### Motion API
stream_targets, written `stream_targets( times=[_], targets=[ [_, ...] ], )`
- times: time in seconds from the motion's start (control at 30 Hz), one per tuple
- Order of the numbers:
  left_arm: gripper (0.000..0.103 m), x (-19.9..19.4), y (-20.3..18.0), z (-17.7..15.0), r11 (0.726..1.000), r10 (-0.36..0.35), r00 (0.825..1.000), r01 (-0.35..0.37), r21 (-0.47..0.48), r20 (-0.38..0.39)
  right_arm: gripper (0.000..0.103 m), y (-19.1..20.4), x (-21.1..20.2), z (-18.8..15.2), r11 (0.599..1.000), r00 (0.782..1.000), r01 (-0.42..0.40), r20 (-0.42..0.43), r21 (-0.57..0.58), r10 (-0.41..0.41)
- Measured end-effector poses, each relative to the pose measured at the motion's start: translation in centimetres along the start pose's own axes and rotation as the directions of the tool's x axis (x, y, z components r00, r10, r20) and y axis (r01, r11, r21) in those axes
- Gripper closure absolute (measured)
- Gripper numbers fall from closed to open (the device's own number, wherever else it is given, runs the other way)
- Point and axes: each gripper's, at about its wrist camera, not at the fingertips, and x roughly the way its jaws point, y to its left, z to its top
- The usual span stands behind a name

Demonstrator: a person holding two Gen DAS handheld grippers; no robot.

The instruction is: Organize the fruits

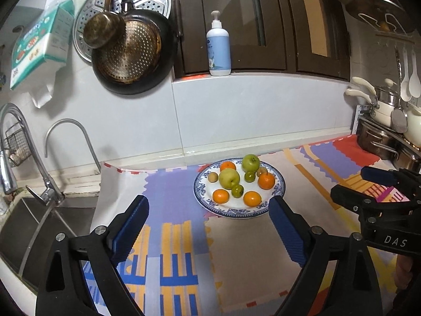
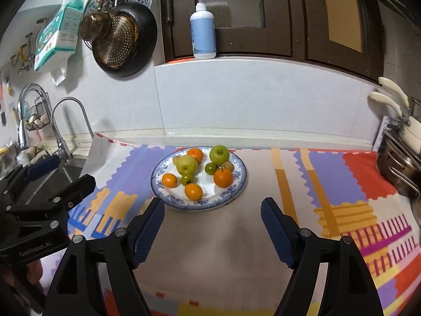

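A blue-and-white plate (image 1: 279,192) (image 2: 236,187) sits on the patterned cloth and holds several fruits: two green apples (image 1: 229,178) (image 2: 186,165), several oranges (image 1: 266,180) (image 2: 223,177), two small green fruits (image 1: 237,191) (image 2: 187,179) and two small tan fruits (image 1: 212,177). My left gripper (image 1: 209,212) is open and empty, just in front of the plate. My right gripper (image 2: 212,214) is open and empty, in front of the plate and slightly to its right. Each gripper shows at the edge of the other's view.
A sink (image 1: 34,226) with two faucets (image 1: 68,142) lies at the left. Pans (image 1: 131,52) hang on the wall. A soap bottle (image 1: 217,50) stands on the ledge. Pots (image 1: 379,137) stand at the right. The patterned cloth (image 2: 329,179) covers the counter.
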Motion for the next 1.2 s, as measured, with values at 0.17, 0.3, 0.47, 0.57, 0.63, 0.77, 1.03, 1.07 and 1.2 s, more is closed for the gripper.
stream_targets(
  times=[0.17, 0.3, 0.47, 0.57, 0.63, 0.77, 1.03, 1.07, 1.2],
  targets=[
    [0.004, -1.8, 0.0, -0.6, 1.0, 0.011, 1.0, -0.011, -0.008, 0.004, 0.025, 0.0, -1.7, -0.7, 1.0, 1.0, 0.018, 0.007, 0.015, -0.018],
    [0.002, -2.8, 0.1, -1.0, 1.0, 0.002, 1.0, -0.002, -0.02, -0.002, 0.024, 0.2, -3.2, -1.2, 1.0, 1.0, 0.015, 0.012, 0.021, -0.016],
    [0.0, -4.1, 0.1, -1.3, 1.0, 0.006, 1.0, -0.006, -0.024, -0.008, 0.022, 0.5, -4.8, -1.7, 1.0, 1.0, 0.016, 0.024, 0.022, -0.016],
    [0.0, -4.7, 0.0, -1.3, 1.0, 0.02, 1.0, -0.02, -0.018, -0.011, 0.021, 0.6, -5.5, -1.9, 1.0, 0.999, 0.018, 0.032, 0.022, -0.019],
    [0.0, -5.0, 0.1, -1.4, 1.0, 0.021, 1.0, -0.021, -0.019, -0.009, 0.021, 0.7, -5.7, -2.0, 1.0, 0.999, 0.016, 0.032, 0.022, -0.017],
    [0.0, -5.7, 0.2, -1.5, 0.999, 0.027, 1.0, -0.027, -0.017, 0.0, 0.021, 0.8, -6.0, -2.1, 1.0, 0.999, 0.015, 0.034, 0.02, -0.015],
    [0.0, -6.2, 0.3, -1.7, 0.999, 0.033, 0.999, -0.033, -0.016, 0.004, 0.021, 1.1, -6.7, -2.6, 1.0, 0.999, 0.011, 0.031, 0.013, -0.012],
    [0.0, -6.3, 0.3, -1.7, 0.999, 0.033, 0.999, -0.033, -0.016, 0.005, 0.021, 1.1, -6.8, -2.7, 1.0, 0.999, 0.011, 0.031, 0.013, -0.011],
    [0.0, -6.4, 0.3, -1.8, 0.999, 0.033, 0.999, -0.033, -0.014, 0.004, 0.021, 1.1, -6.8, -2.8, 1.0, 1.0, 0.009, 0.026, 0.015, -0.009]
  ],
)
